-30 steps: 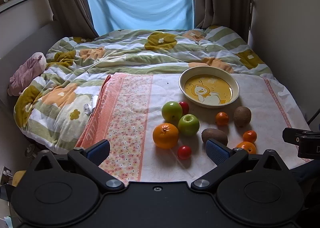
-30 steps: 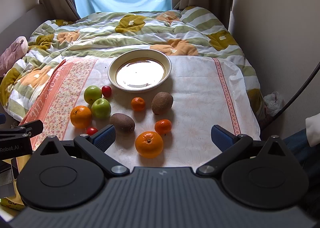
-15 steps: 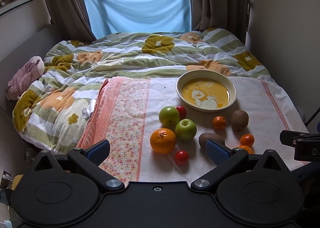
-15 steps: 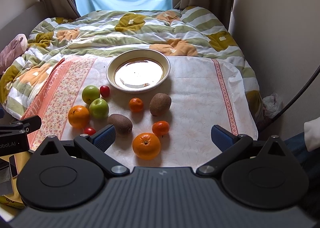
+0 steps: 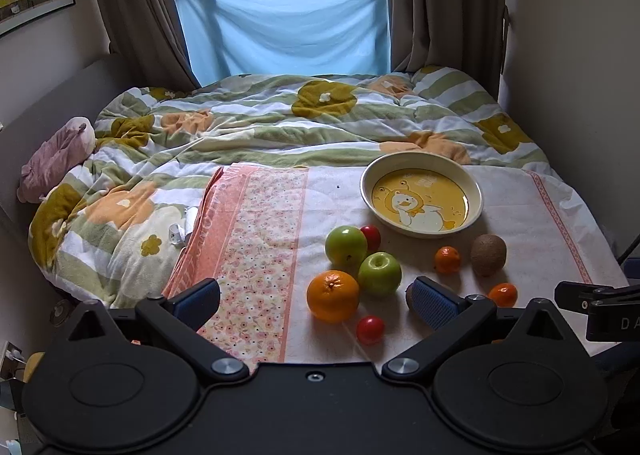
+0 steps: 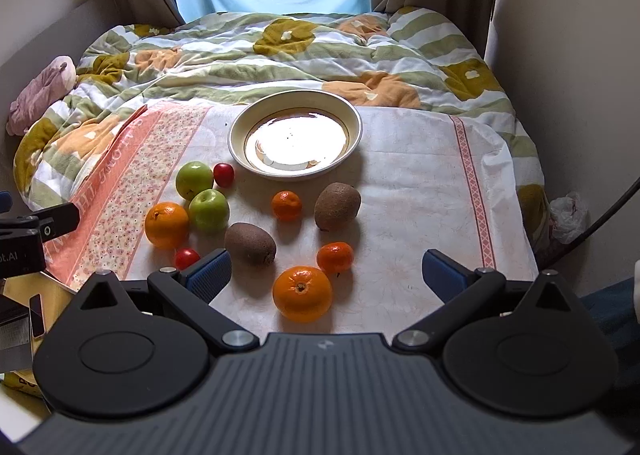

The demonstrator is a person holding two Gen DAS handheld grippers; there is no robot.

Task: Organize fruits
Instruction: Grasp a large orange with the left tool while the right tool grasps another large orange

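A cream bowl (image 5: 476, 191) (image 6: 356, 123) with a yellow duck picture stands empty on a cloth on the bed. In front of it lie two green apples (image 5: 346, 245) (image 6: 208, 209), two large oranges (image 5: 333, 296) (image 6: 302, 293), two kiwis (image 6: 250, 244) (image 5: 488, 255), small mandarins (image 6: 287, 205) (image 5: 447, 260) and two red tomatoes (image 5: 370, 329) (image 6: 223, 174). My left gripper (image 5: 316, 297) is open and empty, held above the near edge by the orange. My right gripper (image 6: 326, 271) is open and empty, over the near orange.
The cloth (image 5: 256, 239) (image 6: 420, 183) lies on a flowered duvet (image 5: 280, 123). A pink soft toy (image 5: 56, 159) lies at the far left. A wall (image 6: 580, 75) runs close along the right. A window with a blue cloth and curtains is behind.
Both grippers have tilted up and drawn back slightly, so the fruits sit lower in both views. No fruit has moved. Both grippers stay open.
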